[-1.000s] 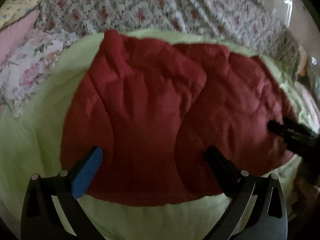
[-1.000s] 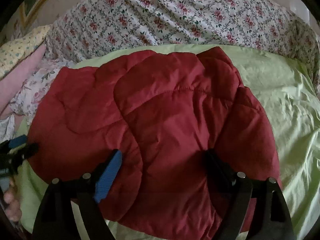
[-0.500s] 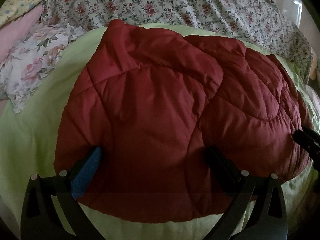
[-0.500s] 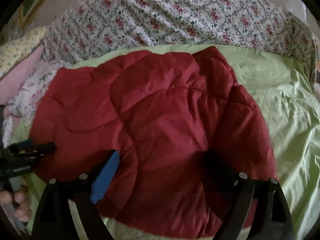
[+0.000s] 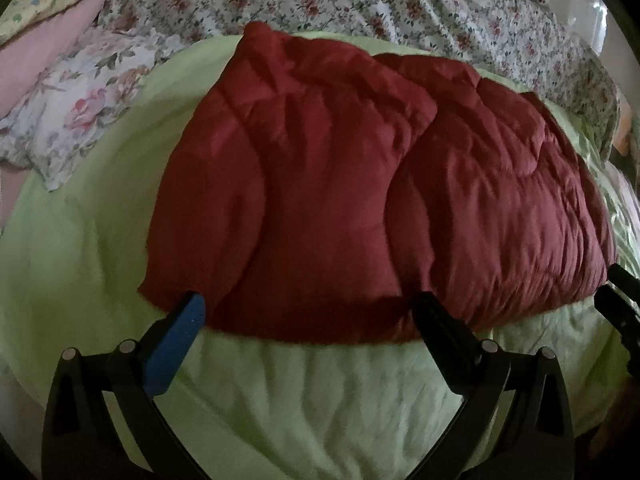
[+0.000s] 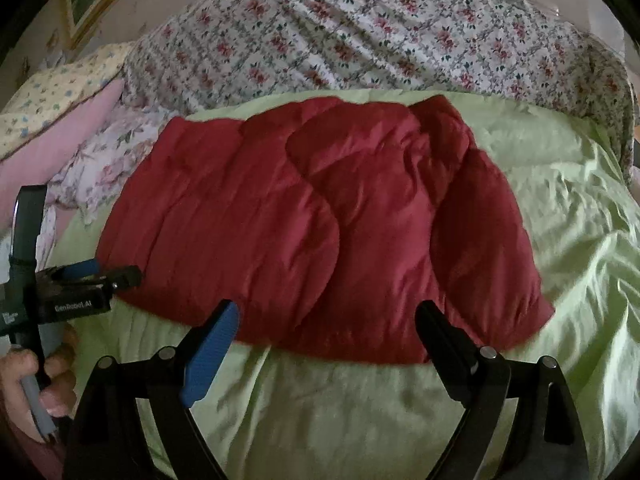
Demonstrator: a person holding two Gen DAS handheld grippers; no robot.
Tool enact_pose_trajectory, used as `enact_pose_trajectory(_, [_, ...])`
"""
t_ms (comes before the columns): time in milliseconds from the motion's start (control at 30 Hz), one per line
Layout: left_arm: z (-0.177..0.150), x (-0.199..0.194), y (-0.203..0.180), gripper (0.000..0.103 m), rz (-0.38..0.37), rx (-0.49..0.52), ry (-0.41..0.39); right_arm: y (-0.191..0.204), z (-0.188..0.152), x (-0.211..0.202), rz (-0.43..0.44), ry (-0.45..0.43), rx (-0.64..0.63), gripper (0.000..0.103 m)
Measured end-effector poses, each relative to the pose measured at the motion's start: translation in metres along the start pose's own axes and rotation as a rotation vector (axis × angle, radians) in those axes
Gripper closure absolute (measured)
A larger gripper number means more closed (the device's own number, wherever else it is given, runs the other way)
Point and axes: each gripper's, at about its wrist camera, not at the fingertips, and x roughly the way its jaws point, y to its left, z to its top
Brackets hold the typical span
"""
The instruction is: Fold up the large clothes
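- A dark red quilted jacket (image 5: 360, 184) lies folded into a broad padded bundle on a light green bedsheet (image 5: 320, 400), near the middle of the bed
- One quilted panel is laid over the other, and its curved edge runs down the middle of the bundle in both wrist views
- The left hand-held gripper (image 5: 312, 312) has its jaws spread wide; the blue pad (image 5: 176, 344) and the black finger (image 5: 448, 344) stand at the near hem of the jacket, with nothing pinched between them
- In the right wrist view the left hand-held gripper shows from the side at the jacket's left edge, and a hand (image 6: 36, 376) grips its handle
- The right hand-held gripper (image 6: 328, 320) is likewise wide open, its blue pad (image 6: 208, 356) and black finger (image 6: 452, 348) just short of the near hem and clear of the fabric
- In the left wrist view the tips of the right hand-held gripper show at the right edge, just beside the jacket's lower right corner
- Behind the jacket lies a white duvet with small red flowers (image 6: 380, 36)
- To the left lie a floral pillow (image 5: 76, 108), a pink pillow (image 6: 52, 152) and a pale yellow patterned pillow (image 6: 52, 96)
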Motion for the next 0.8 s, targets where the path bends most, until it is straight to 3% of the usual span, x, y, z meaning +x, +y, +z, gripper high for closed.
enact_pose_trajectory(400, [-0.024, -0.024, 0.005, 0.0, 0.02, 0.001, -0.018, 0.008, -0.032, -0.013, 0.013, 0.051, -0.026, 0.011])
enact_pose_trajectory(800, [-0.007, -0.069, -0.013, 0.0, 0.019, 0.04, -0.069, 0.01, -0.005, -0.054, 0.041, -0.02, -0.031, 0.006])
